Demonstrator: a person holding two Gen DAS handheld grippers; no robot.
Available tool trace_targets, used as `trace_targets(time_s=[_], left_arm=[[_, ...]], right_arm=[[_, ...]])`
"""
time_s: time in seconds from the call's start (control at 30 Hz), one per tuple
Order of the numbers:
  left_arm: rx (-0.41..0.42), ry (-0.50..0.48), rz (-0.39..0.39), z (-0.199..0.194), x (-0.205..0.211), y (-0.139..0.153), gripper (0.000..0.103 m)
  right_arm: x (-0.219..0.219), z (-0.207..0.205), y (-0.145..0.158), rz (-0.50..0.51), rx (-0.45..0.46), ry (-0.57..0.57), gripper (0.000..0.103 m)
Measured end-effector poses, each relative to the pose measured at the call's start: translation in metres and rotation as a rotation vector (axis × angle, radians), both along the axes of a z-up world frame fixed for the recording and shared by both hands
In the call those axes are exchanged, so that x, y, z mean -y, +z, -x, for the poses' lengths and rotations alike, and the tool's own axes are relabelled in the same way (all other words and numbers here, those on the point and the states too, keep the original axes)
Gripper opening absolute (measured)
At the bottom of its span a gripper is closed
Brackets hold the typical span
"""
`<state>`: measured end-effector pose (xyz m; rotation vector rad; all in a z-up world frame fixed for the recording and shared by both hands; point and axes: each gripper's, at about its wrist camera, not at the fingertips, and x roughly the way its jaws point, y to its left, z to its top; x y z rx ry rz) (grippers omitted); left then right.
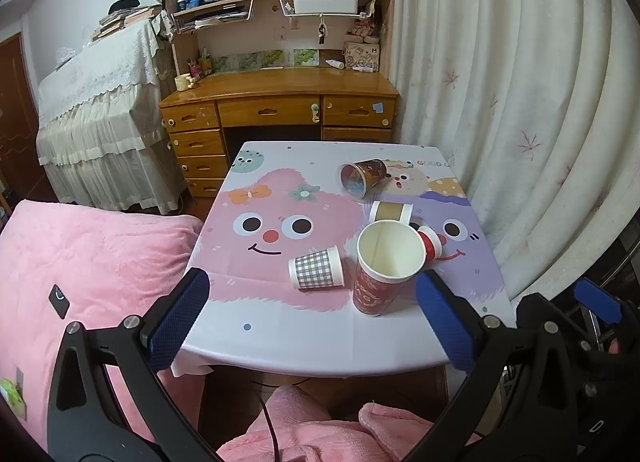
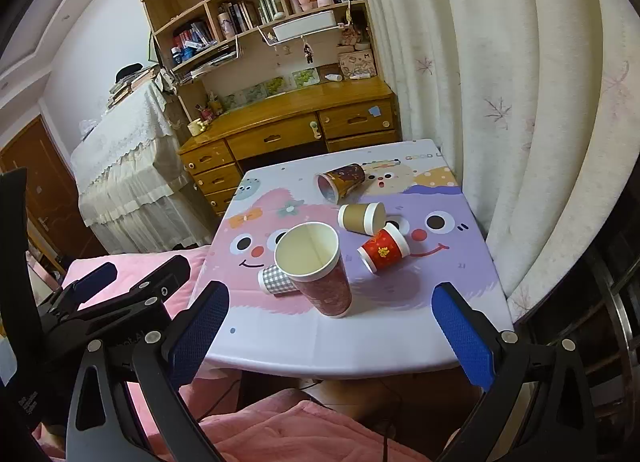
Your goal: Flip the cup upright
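Grippers, left gripper and right gripper, hover spread and empty, seemingly because tall red cup stands upright

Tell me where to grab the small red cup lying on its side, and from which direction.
Grip the small red cup across its mid-wall, coming from above with the right gripper, which is open and nearer. It lies on the tablecloth with its rim toward the far right and its base toward the near left, so set the fingers either side of the body. The tall upright cup stands close on its left, so stay clear of it.
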<state>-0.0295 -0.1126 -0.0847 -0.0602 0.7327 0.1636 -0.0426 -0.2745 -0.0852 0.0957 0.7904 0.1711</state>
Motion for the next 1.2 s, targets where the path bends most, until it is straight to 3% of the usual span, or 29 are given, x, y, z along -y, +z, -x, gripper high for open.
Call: trace_targets(time_s=[1.2], left_arm=[[0.004, -0.034, -0.018, -0.018, 0.011, -0.001, 0.102]], right_arm=[[0.012, -0.007, 0.001, -0.011, -0.011, -0.037, 0.103]])
